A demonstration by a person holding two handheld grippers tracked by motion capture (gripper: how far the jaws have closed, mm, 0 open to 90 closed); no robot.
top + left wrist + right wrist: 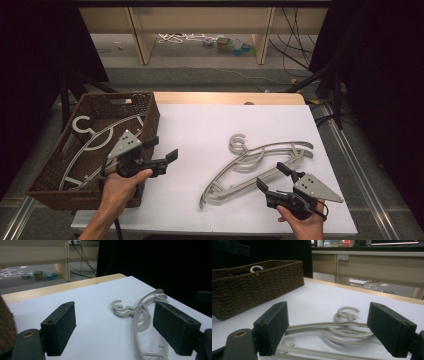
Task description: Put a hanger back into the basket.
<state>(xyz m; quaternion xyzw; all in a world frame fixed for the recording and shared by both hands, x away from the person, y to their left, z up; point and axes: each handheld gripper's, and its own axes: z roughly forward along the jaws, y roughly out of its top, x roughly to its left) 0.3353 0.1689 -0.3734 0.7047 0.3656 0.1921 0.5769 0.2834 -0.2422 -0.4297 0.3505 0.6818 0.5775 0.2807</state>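
Two hand-held black two-jaw grippers work over a white rectangular table top [200, 130] with a pale wooden strip along its far edge; no brand, label or writing can be read anywhere in these views. At the table's left edge stands a dark brown woven rectangular basket [145, 107], and inside it lie light grey plastic clothes hangers [95, 137], their round hooks toward the far wall of the basket; in the right gripper view one hook peeps above the basket rim [255, 268]. On the bare white surface to the right of the middle lies a small heap of the same light grey plastic hangers [255, 162], overlapping each other, hooks pointing to the far side; the heap is well apart from the basket. The left gripper [162, 152], held in the person's left hand [120, 185] just beside the basket's right wall, points toward the heap; its jaws stand wide apart with nothing between them, and the left gripper view shows the heap farther off beyond the pads. The right gripper [272, 177], held in the right hand [305, 225] at the near right of the table, sits close to the near end of the heap; its jaws are spread wide and grip nothing; the hangers lie on the table beyond and between the pads' line of sight.
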